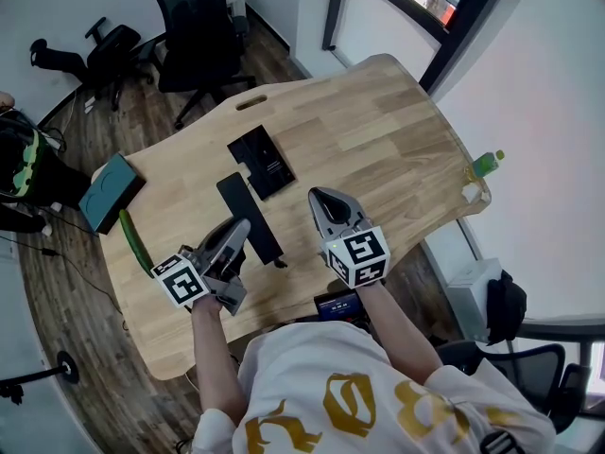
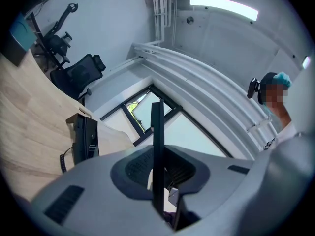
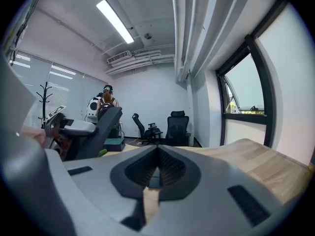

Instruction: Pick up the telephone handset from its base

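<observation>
Handset off its base, pinched in the left gripper.
I find the left gripper [image 1: 236, 231] clamped on the black telephone handset [image 1: 240, 197], which is clear of the base [image 1: 262, 162] and just beside it over the wooden table [image 1: 378, 130]. The right gripper [image 1: 319, 197] is beside the handset, jaws pressed together with nothing between them.

No lettering is legible; the shirt's [image 1: 302, 357] gold print is unclear.

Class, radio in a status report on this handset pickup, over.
Left tool shut on handset. Right tool shut, empty. Handset off its base. Nothing in the way.
</observation>
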`<state>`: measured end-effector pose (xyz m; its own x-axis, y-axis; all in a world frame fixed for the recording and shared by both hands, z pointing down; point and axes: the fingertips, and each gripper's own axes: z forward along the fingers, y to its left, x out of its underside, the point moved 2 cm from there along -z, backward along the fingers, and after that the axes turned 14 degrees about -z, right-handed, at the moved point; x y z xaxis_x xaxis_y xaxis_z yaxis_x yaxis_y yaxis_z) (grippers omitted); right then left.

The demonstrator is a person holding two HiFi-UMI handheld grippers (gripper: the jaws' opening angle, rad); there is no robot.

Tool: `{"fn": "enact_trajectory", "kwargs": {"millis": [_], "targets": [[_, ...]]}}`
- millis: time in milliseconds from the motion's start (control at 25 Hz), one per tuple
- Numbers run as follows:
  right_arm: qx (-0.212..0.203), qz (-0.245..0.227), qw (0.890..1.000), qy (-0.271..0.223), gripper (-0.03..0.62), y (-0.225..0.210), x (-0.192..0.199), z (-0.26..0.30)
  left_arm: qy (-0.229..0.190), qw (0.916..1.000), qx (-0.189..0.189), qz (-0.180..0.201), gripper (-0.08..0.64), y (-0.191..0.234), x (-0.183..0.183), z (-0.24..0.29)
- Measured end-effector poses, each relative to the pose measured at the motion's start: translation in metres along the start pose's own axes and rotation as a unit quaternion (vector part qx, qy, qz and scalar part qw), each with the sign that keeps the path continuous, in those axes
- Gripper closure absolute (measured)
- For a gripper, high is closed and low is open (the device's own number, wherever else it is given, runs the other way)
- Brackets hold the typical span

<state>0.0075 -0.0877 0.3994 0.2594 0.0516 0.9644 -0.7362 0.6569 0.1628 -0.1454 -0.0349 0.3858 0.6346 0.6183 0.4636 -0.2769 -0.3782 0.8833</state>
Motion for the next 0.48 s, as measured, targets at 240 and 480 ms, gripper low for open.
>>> {"fn": "enact_trajectory", "kwargs": {"millis": [240, 480], "targets": [[0.0, 0.003, 1.0, 0.003, 0.588, 0.0, 0.003, -0.004, 0.004, 1.0, -0.003, 0.002, 0.488, -0.001, 0.005, 0.0], [0.001, 0.005, 1.0, 0.004, 0.588, 0.0, 0.005, -0.004, 0.01, 0.9999, -0.008, -0.003, 0.486, 0.005, 0.012, -0.002]]}}
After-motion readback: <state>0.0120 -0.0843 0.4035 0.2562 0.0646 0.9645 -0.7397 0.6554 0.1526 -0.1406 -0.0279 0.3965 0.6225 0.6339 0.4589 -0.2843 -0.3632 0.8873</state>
